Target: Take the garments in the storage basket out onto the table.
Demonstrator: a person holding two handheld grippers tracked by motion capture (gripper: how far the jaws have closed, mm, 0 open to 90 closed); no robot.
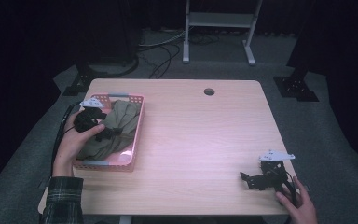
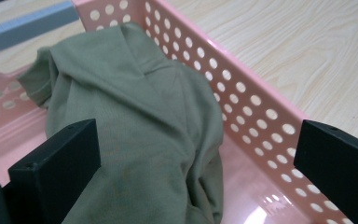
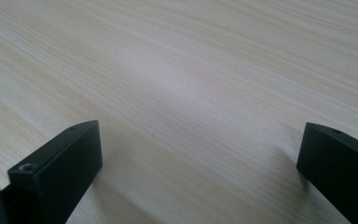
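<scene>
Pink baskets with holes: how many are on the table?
1. The pink basket stands at the table's left side, holding an olive garment, with the left claw open above it. The garment may hide something beneath.

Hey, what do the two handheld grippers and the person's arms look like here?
Both the left gripper and the right gripper are black, each with two blocky, flat-faced jaws bearing a small screw hole and a grey three-cornered plate on top. A dark cable trails from the left one. The left forearm wears a dark plaid sleeve.
</scene>
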